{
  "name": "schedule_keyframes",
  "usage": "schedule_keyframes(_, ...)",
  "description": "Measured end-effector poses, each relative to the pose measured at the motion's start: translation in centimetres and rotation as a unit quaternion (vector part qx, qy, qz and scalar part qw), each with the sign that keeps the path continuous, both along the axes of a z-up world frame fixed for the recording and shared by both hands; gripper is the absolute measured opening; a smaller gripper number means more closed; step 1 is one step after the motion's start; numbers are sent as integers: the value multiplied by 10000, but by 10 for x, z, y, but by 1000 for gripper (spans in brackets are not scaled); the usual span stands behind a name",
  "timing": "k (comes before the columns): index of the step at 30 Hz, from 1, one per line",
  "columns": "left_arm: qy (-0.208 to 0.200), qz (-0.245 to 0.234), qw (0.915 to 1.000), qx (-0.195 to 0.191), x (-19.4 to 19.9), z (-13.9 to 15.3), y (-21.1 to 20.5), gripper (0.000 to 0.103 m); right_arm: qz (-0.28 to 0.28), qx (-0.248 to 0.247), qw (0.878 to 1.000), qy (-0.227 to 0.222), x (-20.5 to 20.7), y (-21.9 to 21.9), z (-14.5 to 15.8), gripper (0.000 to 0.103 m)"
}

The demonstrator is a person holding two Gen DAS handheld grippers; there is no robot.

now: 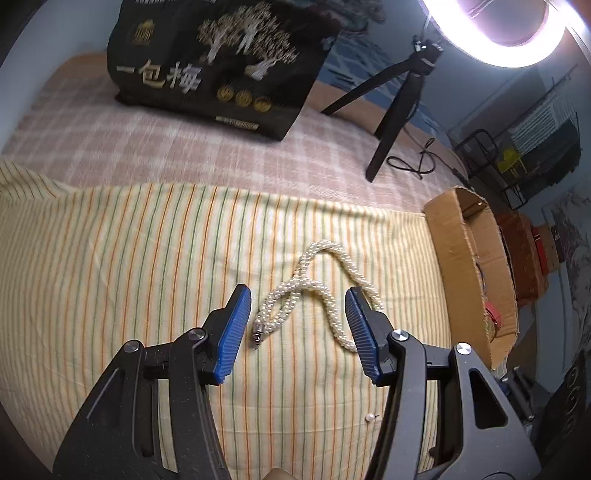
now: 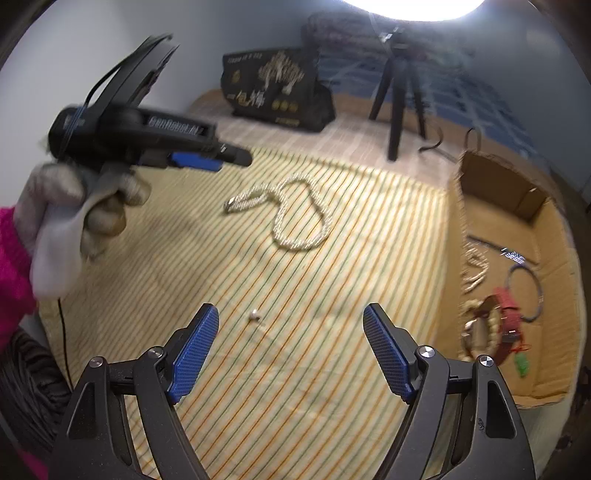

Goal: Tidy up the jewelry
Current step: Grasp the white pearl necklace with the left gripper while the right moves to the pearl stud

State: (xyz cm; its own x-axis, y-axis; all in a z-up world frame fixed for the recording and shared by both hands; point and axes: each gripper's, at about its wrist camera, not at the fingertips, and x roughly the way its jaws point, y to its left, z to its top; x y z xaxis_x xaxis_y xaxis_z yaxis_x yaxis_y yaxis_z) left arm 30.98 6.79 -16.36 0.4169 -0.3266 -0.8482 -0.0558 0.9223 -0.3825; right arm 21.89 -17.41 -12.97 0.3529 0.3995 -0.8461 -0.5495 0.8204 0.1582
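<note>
A thick pearl rope necklace [image 1: 314, 291] lies looped on the striped cloth [image 1: 129, 258], its metal clasp [image 1: 257, 332] pointing toward me. My left gripper [image 1: 297, 306] is open just above it, blue pads on either side of the strands. In the right wrist view the necklace [image 2: 295, 218] lies farther off, and the left gripper [image 2: 207, 160] hovers to its left, held by a gloved hand. My right gripper [image 2: 290, 325] is open and empty, above a small loose pearl earring [image 2: 254, 315], which also shows in the left wrist view [image 1: 370, 417].
An open cardboard box [image 2: 517, 221] at the right holds several jewelry pieces: a blue ring bracelet [image 2: 524, 291], red and beaded items [image 2: 495, 317]. A black printed bag [image 1: 221, 62] and a black tripod [image 1: 395, 103] stand behind on checked cloth. A ring light [image 1: 498, 33] shines above.
</note>
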Motion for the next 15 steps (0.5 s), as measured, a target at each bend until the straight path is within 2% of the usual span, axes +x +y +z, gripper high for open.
schedule_keyframes(3,73,-95,9999,59,1,-7,-3,54,89,28,9998,175,1,3,-12,80)
schedule_keyframes(8,133,-230,9994,213,5,-18,-12,54,235,63,9992,326,1,10,-24,69)
schedule_keyframes(15,304,-73,9995,-23,15,-31,-7,54,408,27,9982,442,0,20,-35,55)
